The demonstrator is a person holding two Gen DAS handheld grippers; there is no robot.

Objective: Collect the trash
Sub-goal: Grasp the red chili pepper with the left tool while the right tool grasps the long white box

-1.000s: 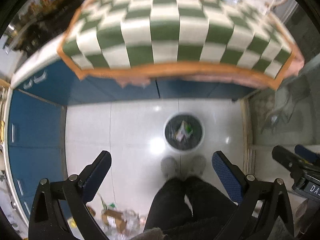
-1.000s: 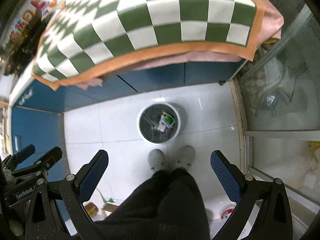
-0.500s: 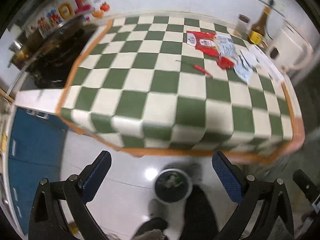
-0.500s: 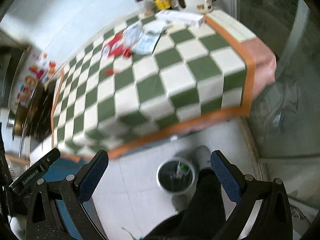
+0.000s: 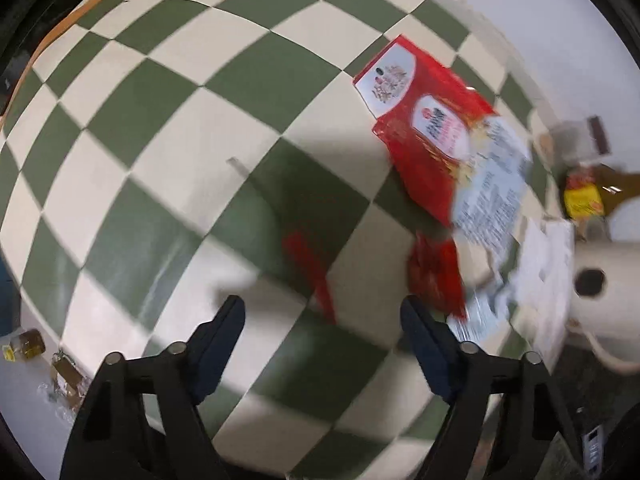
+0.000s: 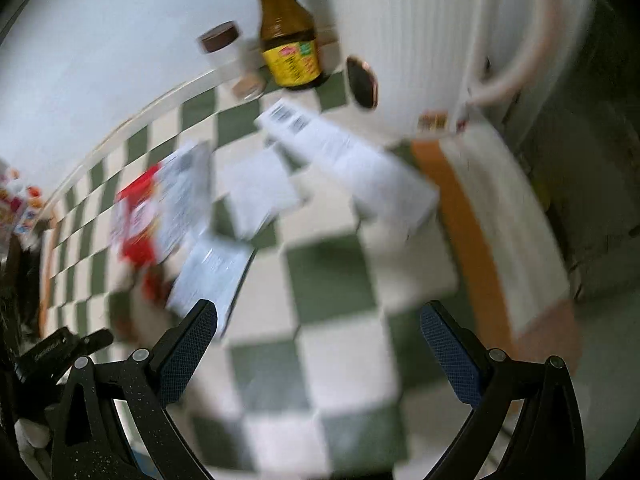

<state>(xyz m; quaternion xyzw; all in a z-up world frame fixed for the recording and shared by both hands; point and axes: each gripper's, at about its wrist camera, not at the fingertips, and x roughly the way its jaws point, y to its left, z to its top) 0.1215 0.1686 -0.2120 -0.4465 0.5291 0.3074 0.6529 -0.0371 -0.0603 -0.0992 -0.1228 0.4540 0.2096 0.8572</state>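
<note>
Trash lies on the green-and-white checked tablecloth [image 5: 168, 128]. In the left wrist view there is a large red food packet [image 5: 424, 128], a grey printed wrapper [image 5: 492, 200], a small crumpled red wrapper [image 5: 436, 272] and a thin red strip [image 5: 316, 272]. My left gripper [image 5: 322, 316] is open and empty, just short of the red strip. In the right wrist view a white box [image 6: 348, 160], white paper sheets [image 6: 260, 192] and a grey wrapper [image 6: 208, 276] lie ahead. My right gripper [image 6: 318, 320] is open and empty above the cloth [image 6: 332, 280].
A brown sauce bottle [image 6: 288, 40], a small brown-lidded jar [image 6: 228, 56] and a white appliance with a handle [image 6: 420, 40] stand at the table's back right. The orange cloth border [image 6: 468, 232] marks the right edge. Small bottles [image 5: 28, 346] lie on the floor at the lower left.
Both grippers have swung up from the floor and the bin to the tabletop and moved in close to the trash. Both stay open.
</note>
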